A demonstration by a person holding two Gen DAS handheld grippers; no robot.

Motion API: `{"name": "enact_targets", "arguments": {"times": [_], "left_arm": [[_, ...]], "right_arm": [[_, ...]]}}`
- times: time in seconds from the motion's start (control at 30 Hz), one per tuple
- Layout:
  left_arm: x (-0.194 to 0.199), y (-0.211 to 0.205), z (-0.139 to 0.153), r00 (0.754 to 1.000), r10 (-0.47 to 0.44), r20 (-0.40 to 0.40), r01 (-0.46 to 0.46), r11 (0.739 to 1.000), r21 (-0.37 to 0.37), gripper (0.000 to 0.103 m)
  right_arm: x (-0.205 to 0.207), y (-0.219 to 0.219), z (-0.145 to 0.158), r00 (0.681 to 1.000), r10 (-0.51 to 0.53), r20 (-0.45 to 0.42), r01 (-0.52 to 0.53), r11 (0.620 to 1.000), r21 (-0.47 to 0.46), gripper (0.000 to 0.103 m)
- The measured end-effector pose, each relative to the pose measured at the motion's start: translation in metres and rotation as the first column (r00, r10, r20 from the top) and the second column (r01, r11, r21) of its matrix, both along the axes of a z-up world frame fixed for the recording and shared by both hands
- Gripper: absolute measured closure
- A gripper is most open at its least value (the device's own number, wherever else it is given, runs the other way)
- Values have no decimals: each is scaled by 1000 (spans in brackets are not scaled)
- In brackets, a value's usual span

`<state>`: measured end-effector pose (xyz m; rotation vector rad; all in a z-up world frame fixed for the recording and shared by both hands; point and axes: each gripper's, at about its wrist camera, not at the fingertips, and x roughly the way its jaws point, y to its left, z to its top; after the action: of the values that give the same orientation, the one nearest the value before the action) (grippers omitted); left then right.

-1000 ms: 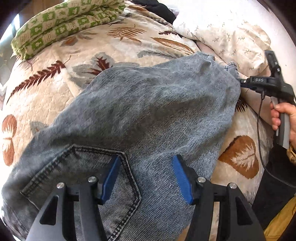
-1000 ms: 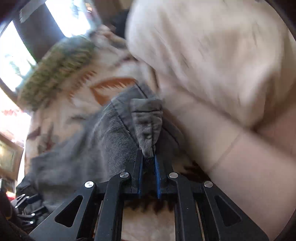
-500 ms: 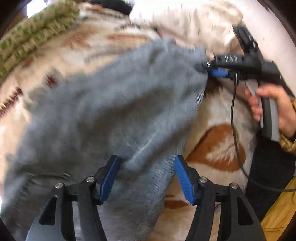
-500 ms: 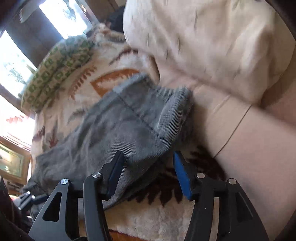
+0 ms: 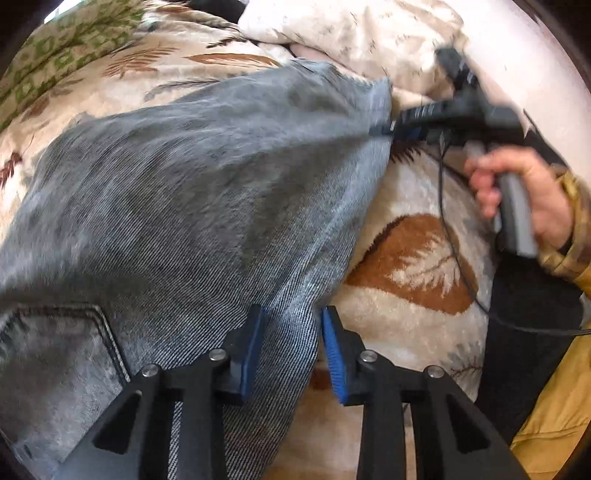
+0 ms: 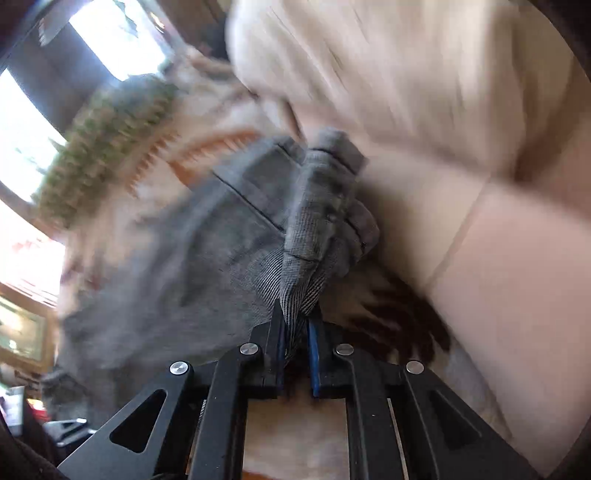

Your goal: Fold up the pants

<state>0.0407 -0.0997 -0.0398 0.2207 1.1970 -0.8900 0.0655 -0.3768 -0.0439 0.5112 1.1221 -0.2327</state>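
Pinching state, right tongs (image 6: 295,332): closed on a bunched hem corner of the pants (image 5: 192,192); denim wad sticks up from between the blue pads.
Right tongs, other view: seen from the left wrist camera at (image 5: 384,129), tips at the far right corner of the pants, held level, pointing in from the right.
Right hand (image 5: 532,206): wrapped around the grey grip, thumb side up, mustard-yellow sleeve (image 5: 576,236) at the wrist; black cable (image 5: 450,236) hangs down from the tool across the bed.
Left tongs (image 5: 291,343): open, blue pads apart; right edge of the pants runs between them, pads not pressing the cloth; whether either touches, cannot tell.
Left tongs pose: low over the near end of the pants, pointing forward along the fabric.
Pants location: spread on the bed over the leaf-print blanket (image 5: 406,258); back pocket (image 5: 59,354) near the left tongs, far corner lifted at the right tongs.
Pants count: 1 pair, grey denim.
Pillow (image 5: 351,33): 1 cream one with small print, past the far end of the pants, against the wall.
Green patterned cushion (image 5: 55,51): 1, far left of the bed.
Containers: n/a.
Tongs count: 2.
Blur: right wrist view is smeared; background detail there unreadable apart from bright windows (image 6: 118,48).
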Motion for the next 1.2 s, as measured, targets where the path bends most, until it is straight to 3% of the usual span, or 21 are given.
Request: {"name": "enact_targets", "arguments": {"times": [0.07,0.13,0.23,0.27,0.33,0.37,0.5,0.6,0.63,0.67,0.73,0.8,0.87,1.0,1.07,1.13,1.2], "left_arm": [[3,6,3,999,32,-28,-33,999,-30,69],[6,8,8,998,54,-37,-55,998,-27,69],[14,12,26,997,70,21,-70,997,-12,67],[17,15,35,996,80,42,-79,997,-18,63],[30,23,52,987,126,98,-125,992,-21,51],[40,29,60,980,159,122,-157,987,-24,44],[84,60,83,956,275,104,-268,960,-81,37],[120,66,84,943,316,105,-313,949,-46,35],[131,65,82,942,322,99,-321,947,-25,35],[140,66,81,939,331,94,-332,943,-7,36],[143,73,80,936,344,76,-345,939,-2,37],[129,83,78,937,344,66,-345,939,-6,37],[103,91,70,940,336,64,-337,941,13,39],[48,110,46,934,357,-20,-358,934,-20,45],[26,113,25,930,359,-76,-361,932,-21,47],[9,110,26,939,344,-13,-344,938,-47,46],[8,108,28,948,315,-41,-317,947,-58,46]], "right_arm": [[1,4,7,1000,21,0,-21,999,-47,89],[0,7,19,1000,18,-4,-19,996,-88,73],[-9,12,56,995,39,90,-26,990,-142,67],[-7,14,66,990,69,125,-49,986,-158,62],[2,18,83,979,123,164,-94,980,-178,38],[10,21,88,973,148,175,-119,979,-167,34],[60,27,95,956,232,177,-219,972,-89,34],[87,46,90,928,327,179,-332,943,-4,34],[95,59,87,901,385,199,-399,916,38,35],[103,75,85,850,474,232,-505,857,101,35],[115,121,76,708,651,273,-704,683,198,38],[121,156,70,616,733,289,-788,569,235,40],[134,180,64,576,760,301,-814,502,291,43],[170,206,45,590,760,273,-779,446,442,44],[189,221,35,573,789,220,-763,417,493,46],[197,242,19,513,853,99,-743,383,549,50],[195,256,8,450,893,12,-703,346,621,53]]}}
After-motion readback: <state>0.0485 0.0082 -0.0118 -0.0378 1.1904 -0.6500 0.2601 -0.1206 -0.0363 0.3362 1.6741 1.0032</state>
